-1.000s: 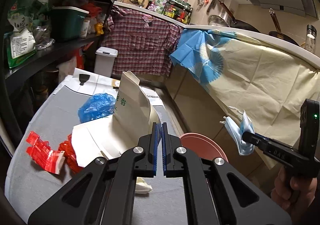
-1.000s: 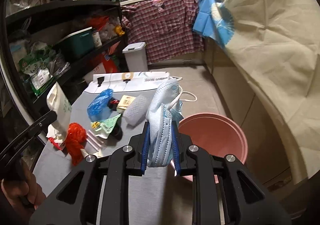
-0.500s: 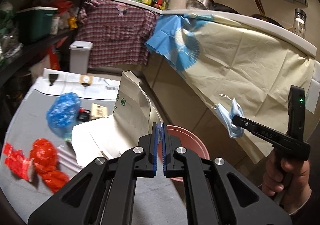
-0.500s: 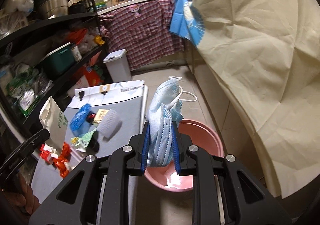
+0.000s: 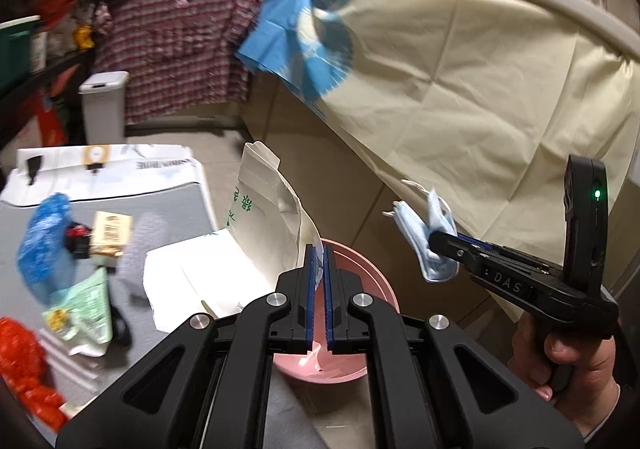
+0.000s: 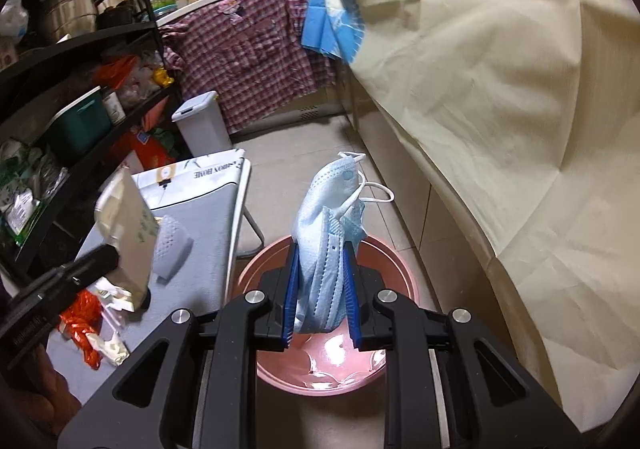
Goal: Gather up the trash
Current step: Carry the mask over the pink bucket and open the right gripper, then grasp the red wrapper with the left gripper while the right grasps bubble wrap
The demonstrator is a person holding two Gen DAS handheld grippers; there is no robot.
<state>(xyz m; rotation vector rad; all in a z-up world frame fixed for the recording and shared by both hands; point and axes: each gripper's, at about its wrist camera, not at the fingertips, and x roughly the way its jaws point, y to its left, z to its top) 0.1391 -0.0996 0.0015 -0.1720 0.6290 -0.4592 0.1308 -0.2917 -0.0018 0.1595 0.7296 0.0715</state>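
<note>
My left gripper [image 5: 319, 253] is shut on a white paper bag [image 5: 264, 205] with green print and holds it at the near rim of a pink bucket [image 5: 362, 269] on the floor. The bag also shows in the right wrist view [image 6: 128, 225]. My right gripper [image 6: 321, 249] is shut on a crumpled light-blue face mask [image 6: 328, 217] and holds it above the pink bucket [image 6: 396, 261]. In the left wrist view the mask [image 5: 424, 233] hangs from the right gripper [image 5: 434, 243], to the right of the bucket.
A grey table [image 5: 168, 209] holds a blue bag [image 5: 40, 237], a small box [image 5: 110, 227], a green wrapper [image 5: 86, 305] and red wrappers [image 5: 20, 365]. Black shelves [image 6: 80, 61] stand left, a white bin [image 6: 200, 121] behind. A cream cloth [image 6: 500, 89] covers the counter on the right.
Both grippers have moved to the right, away from the table and over to the pink bucket, each with its item still held. The mask now hangs over the bucket.
</note>
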